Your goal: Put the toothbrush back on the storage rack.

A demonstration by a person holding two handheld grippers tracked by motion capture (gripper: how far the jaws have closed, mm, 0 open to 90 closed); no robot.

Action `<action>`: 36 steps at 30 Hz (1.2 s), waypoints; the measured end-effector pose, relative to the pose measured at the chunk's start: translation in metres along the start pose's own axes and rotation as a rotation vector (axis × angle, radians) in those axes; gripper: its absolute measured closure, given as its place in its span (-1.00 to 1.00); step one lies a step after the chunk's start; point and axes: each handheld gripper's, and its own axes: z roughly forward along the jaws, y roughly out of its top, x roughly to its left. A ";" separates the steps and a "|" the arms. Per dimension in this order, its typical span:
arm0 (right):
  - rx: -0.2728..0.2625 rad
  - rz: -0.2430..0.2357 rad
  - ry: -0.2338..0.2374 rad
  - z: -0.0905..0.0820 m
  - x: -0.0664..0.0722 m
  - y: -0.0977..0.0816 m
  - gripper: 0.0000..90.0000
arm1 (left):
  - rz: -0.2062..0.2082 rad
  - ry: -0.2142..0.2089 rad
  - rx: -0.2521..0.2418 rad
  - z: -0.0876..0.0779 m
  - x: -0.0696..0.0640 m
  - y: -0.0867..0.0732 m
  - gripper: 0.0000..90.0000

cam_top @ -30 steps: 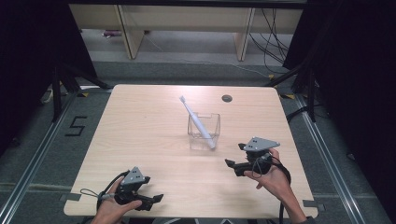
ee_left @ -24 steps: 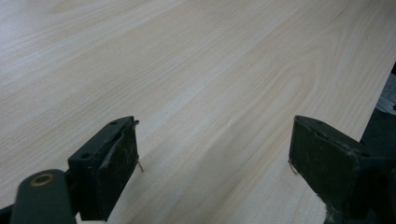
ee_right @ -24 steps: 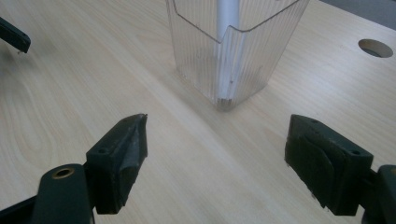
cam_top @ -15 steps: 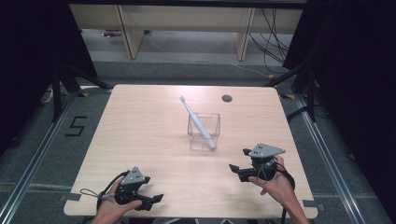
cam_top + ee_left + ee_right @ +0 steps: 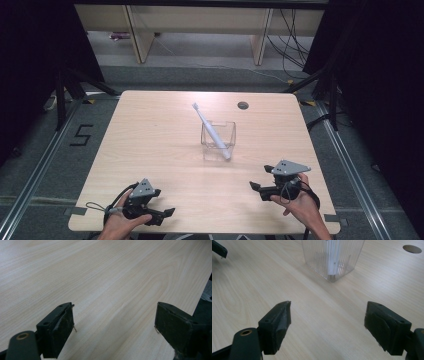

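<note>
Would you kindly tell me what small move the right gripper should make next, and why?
Probably ease the right gripper forward toward the clear ribbed plastic cup. Its jaws stand wide open and hold nothing, and the cup sits straight ahead of them in the right gripper view, with bare table between. The white toothbrush leans out of the cup, away from the person, so its handle may be the easier grasp.

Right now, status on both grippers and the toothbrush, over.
Left gripper open, right gripper open, both empty at near edge. Toothbrush leaning in clear cup, mid-table. Nothing between right gripper and cup.
</note>
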 end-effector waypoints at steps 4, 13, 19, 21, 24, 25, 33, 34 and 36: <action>-0.016 -0.050 -0.007 -0.001 -0.003 -0.006 -0.57 | -0.002 0.001 0.000 0.000 0.000 0.000 -0.67; -0.008 -0.044 0.023 -0.004 0.006 -0.019 -0.64 | 0.003 0.014 0.006 -0.001 0.000 0.000 -0.67; -0.018 -0.070 0.031 -0.004 0.007 -0.027 -0.65 | -0.012 0.005 -0.013 0.000 -0.002 0.000 -0.67; -0.003 -0.055 0.049 -0.005 0.008 -0.028 -0.65 | -0.008 0.007 -0.009 0.000 -0.002 0.000 -0.67; 0.000 -0.072 0.051 -0.004 0.009 -0.031 -0.65 | -0.009 0.009 -0.009 -0.001 -0.002 0.000 -0.67; 0.000 -0.086 0.041 -0.005 0.009 -0.031 -0.65 | -0.008 0.009 -0.010 -0.001 -0.002 0.000 -0.67; 0.036 -0.070 0.053 -0.007 0.012 -0.040 -0.64 | -0.007 0.010 -0.010 -0.001 -0.002 0.000 -0.67; 0.027 -0.086 0.038 -0.008 0.011 -0.041 -0.64 | 0.005 0.011 0.002 -0.002 -0.001 0.000 -0.67; 0.037 -0.078 0.039 -0.009 0.012 -0.043 -0.64 | 0.004 0.013 0.006 -0.002 0.000 0.000 -0.67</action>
